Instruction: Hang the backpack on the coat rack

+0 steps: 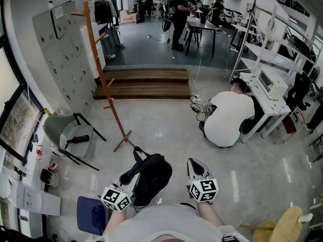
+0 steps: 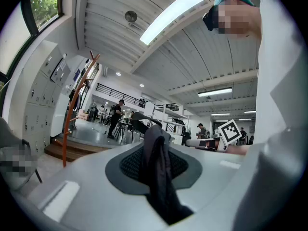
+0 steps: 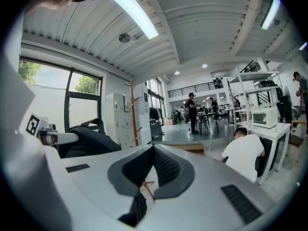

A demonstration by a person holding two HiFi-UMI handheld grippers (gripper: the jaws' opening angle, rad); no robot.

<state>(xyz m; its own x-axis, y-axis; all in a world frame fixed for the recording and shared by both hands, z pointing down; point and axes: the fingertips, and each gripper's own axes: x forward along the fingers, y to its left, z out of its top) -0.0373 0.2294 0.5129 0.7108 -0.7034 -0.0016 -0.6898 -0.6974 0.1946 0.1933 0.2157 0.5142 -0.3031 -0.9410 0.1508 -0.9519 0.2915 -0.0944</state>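
The black backpack (image 1: 151,175) hangs low in front of me, its strap loop (image 1: 135,156) standing up. My left gripper (image 1: 133,179) is shut on a black backpack strap (image 2: 157,174), which runs between its pads. My right gripper (image 1: 194,162) is just right of the bag, jaws together with nothing in them; its pads meet at the tips (image 3: 153,147). The right gripper view has the backpack (image 3: 89,141) off to the left. The orange wooden coat rack (image 1: 103,79) stands ahead on the left, its foot (image 1: 123,140) a short way beyond the bag, its pegs bare.
A person in a white shirt (image 1: 229,117) crouches by a white desk (image 1: 270,107) to the right. A tipped grey chair (image 1: 68,132) lies left of the rack, grey lockers (image 1: 65,49) behind it. Wooden steps (image 1: 146,82) rise beyond. A blue chair (image 1: 91,213) is at my left.
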